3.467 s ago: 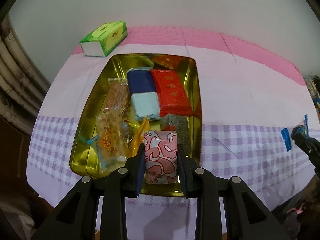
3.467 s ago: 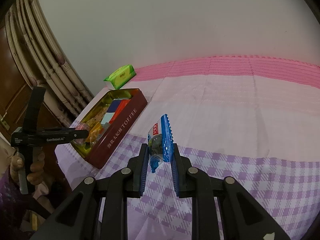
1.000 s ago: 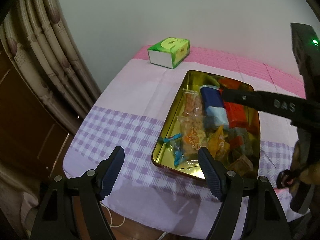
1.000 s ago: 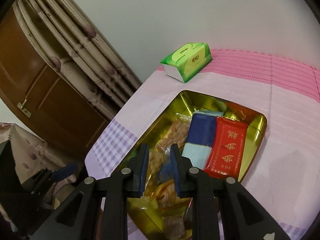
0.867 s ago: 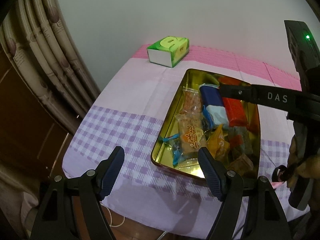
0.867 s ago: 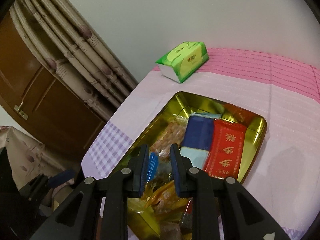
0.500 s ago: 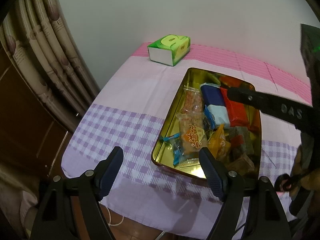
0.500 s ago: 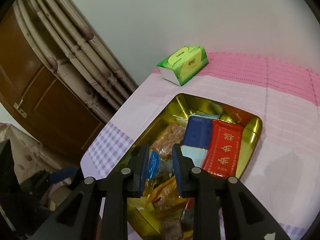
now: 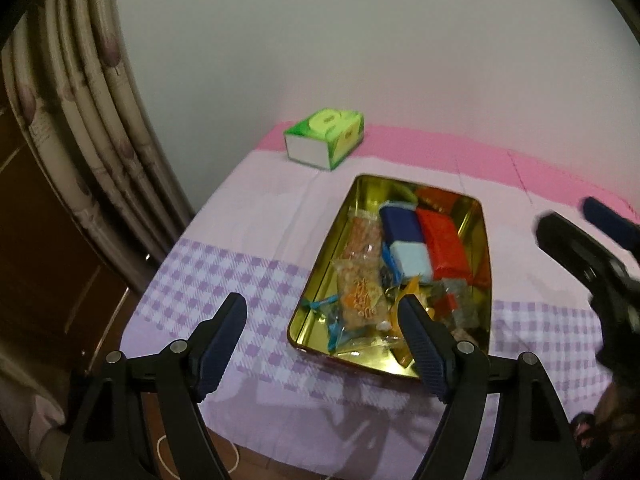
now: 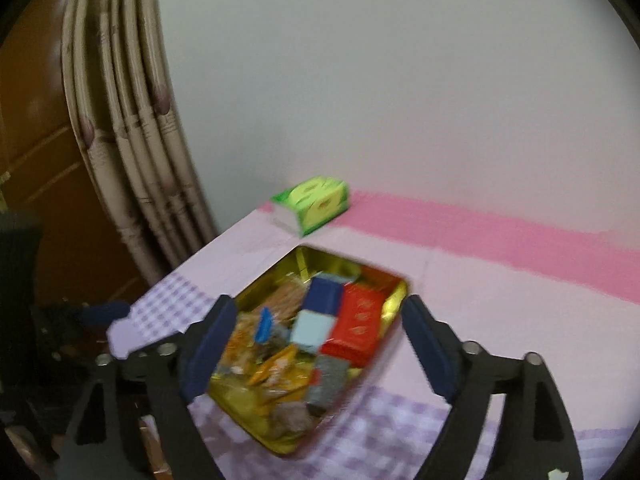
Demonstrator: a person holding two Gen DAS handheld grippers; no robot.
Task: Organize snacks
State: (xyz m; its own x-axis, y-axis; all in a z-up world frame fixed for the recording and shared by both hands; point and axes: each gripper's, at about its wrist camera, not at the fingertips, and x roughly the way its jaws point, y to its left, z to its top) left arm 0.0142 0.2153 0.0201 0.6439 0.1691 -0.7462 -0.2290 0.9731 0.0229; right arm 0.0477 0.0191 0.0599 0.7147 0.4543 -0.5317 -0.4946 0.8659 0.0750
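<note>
Item: gold tin (image 9: 485, 240), on the cloth (image 9: 256, 240) near its front edge, filled with snacks. Contents: red pack (image 9: 444, 244), blue pack (image 9: 402, 226) side by side at the back; blue-edged sachet (image 10: 263, 326) among loose wrappers in front.
Left gripper (image 9: 322, 330): jaws wide apart, empty, short of the tin.
Right gripper (image 10: 316, 344): jaws wide apart, empty, above the tin.
Also: green tissue box (image 9: 325, 137), behind the tin.
Step, as judged: between placements; no loose snack shows on the cloth.
Next: find any remaining snack, else stop.
</note>
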